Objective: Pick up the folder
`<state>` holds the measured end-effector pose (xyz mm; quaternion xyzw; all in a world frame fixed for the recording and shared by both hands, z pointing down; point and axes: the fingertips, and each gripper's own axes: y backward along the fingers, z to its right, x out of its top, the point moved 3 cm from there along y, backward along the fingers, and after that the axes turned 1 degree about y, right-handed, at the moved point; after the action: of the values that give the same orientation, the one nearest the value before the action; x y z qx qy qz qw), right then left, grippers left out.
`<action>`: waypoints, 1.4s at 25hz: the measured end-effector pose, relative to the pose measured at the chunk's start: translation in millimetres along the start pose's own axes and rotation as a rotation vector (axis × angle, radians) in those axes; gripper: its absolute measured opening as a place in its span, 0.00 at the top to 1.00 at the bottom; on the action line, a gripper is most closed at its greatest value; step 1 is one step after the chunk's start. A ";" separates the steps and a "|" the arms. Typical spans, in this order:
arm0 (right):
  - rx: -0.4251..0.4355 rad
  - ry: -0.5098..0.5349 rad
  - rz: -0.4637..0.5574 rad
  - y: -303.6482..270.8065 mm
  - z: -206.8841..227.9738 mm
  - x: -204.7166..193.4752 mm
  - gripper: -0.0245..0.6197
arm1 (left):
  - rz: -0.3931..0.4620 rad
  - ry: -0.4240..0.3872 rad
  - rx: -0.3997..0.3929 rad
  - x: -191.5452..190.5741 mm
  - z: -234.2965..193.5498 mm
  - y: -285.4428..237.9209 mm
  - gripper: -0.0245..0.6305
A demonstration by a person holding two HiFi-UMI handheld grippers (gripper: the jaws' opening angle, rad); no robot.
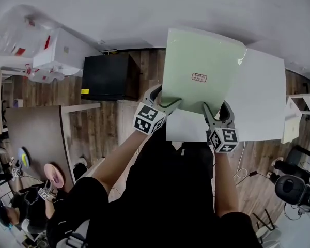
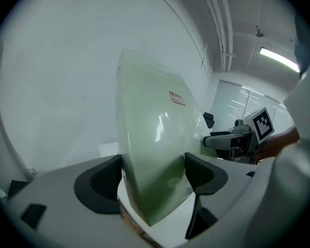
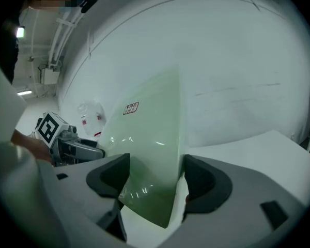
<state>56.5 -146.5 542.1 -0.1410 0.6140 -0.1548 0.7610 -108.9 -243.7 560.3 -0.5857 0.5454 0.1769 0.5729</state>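
Observation:
A pale green translucent folder (image 1: 201, 68) with a small red label is held up off the white table (image 1: 261, 102), tilted toward the wall. My left gripper (image 1: 164, 105) is shut on the folder's near left corner and my right gripper (image 1: 213, 112) is shut on its near right corner. In the left gripper view the folder (image 2: 155, 154) stands edge-on between the jaws, with the right gripper (image 2: 232, 138) beyond it. Through the right gripper view the folder (image 3: 152, 159) fills the jaw gap, and the left gripper (image 3: 67, 143) shows at left.
A black cabinet (image 1: 109, 77) stands left of the table, with white boxes (image 1: 57, 53) beyond it. A brown desk (image 1: 39, 138) with a person seated lies at lower left. A white shelf unit (image 1: 299, 112) and chairs (image 1: 294, 190) are at right.

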 end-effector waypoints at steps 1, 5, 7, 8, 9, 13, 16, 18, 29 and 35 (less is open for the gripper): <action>0.013 0.021 0.026 3.4 -6.7 8.1 0.45 | 0.020 -0.004 0.011 5.0 1.3 9.7 0.40; 0.065 0.096 0.124 21.1 -25.7 31.6 0.45 | 0.103 -0.005 0.068 17.7 15.3 42.9 0.40; 0.097 0.117 0.158 35.3 -29.6 35.0 0.45 | 0.136 -0.015 0.107 19.4 30.8 57.0 0.40; 0.113 0.123 0.172 42.5 -30.7 36.5 0.45 | 0.151 -0.026 0.129 20.5 39.4 63.5 0.40; 0.129 0.129 0.183 50.1 -31.1 37.9 0.45 | 0.164 -0.038 0.150 21.8 48.7 69.3 0.40; 0.171 0.183 0.243 91.0 -27.4 42.7 0.45 | 0.202 -0.059 0.210 21.6 94.4 85.3 0.40; 0.183 0.233 0.290 121.5 -22.6 46.7 0.45 | 0.228 -0.063 0.230 22.0 125.5 91.5 0.40; 0.185 0.262 0.320 141.2 -15.4 49.6 0.45 | 0.250 -0.070 0.242 23.7 146.8 91.8 0.40; 0.178 0.353 0.422 246.6 9.5 57.2 0.45 | 0.361 -0.119 0.283 26.9 254.1 104.3 0.40; 0.165 0.347 0.455 273.6 12.8 51.6 0.45 | 0.373 -0.157 0.292 25.7 280.4 111.3 0.40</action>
<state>96.3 82.4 388.0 0.0912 0.7361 -0.0517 0.6687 -76.6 15.3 406.9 -0.3704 0.6177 0.2436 0.6496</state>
